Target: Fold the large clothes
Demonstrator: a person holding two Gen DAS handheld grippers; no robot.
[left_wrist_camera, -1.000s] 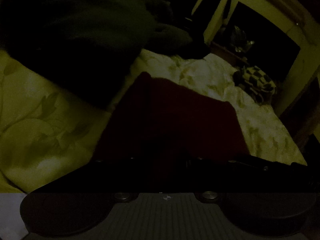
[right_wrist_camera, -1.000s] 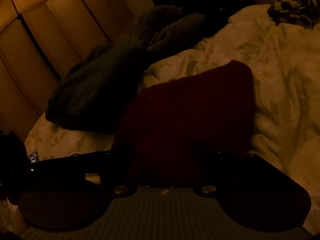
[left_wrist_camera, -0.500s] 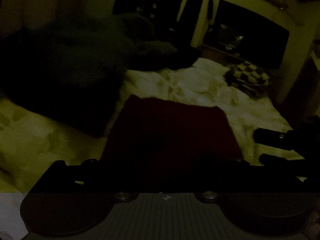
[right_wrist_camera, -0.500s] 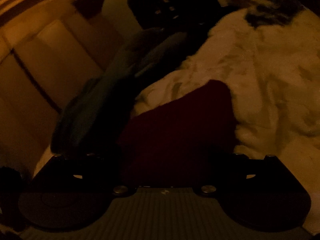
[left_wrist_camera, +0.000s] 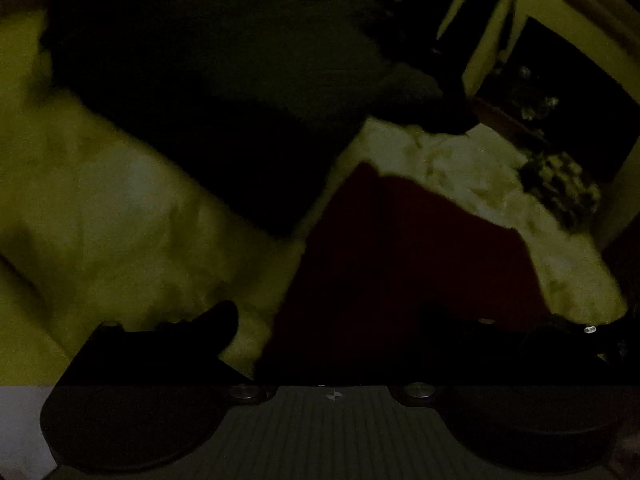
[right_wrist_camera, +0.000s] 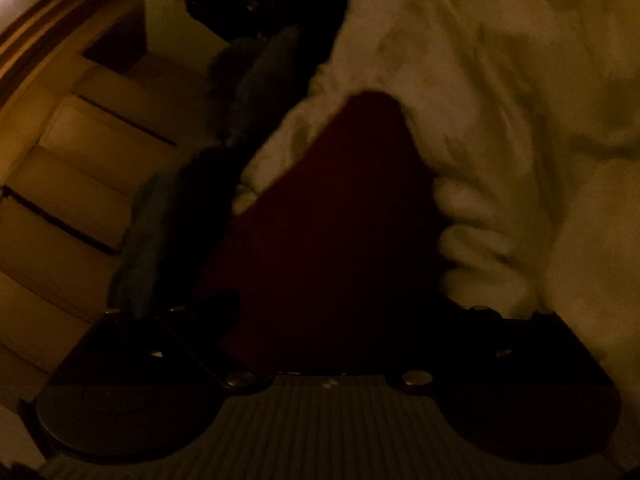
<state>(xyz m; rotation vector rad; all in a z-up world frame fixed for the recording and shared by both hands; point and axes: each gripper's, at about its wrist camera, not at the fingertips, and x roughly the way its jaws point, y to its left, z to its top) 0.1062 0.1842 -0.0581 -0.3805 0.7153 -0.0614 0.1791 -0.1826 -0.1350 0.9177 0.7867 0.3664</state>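
The room is very dim. A folded dark red garment [left_wrist_camera: 404, 264] lies on the pale bedspread [left_wrist_camera: 120, 208], right in front of my left gripper [left_wrist_camera: 328, 320], whose fingers stand apart and hold nothing. In the right wrist view the same red garment [right_wrist_camera: 340, 224] fills the space between the spread fingers of my right gripper [right_wrist_camera: 332, 308], lying flat on the bedspread [right_wrist_camera: 520, 120]. Neither gripper pinches the cloth.
A large dark blanket [left_wrist_camera: 224, 92] is heaped at the back left of the bed and shows in the right wrist view [right_wrist_camera: 192, 200] beside a padded headboard [right_wrist_camera: 80, 168]. A checkered cloth [left_wrist_camera: 560, 184] lies at the far right. Hanging clothes and a dark screen stand behind.
Both grippers went from shut to open, letting go of the red garment's near edge. Both views have swung and tilted; the garment stays flat on the bed.
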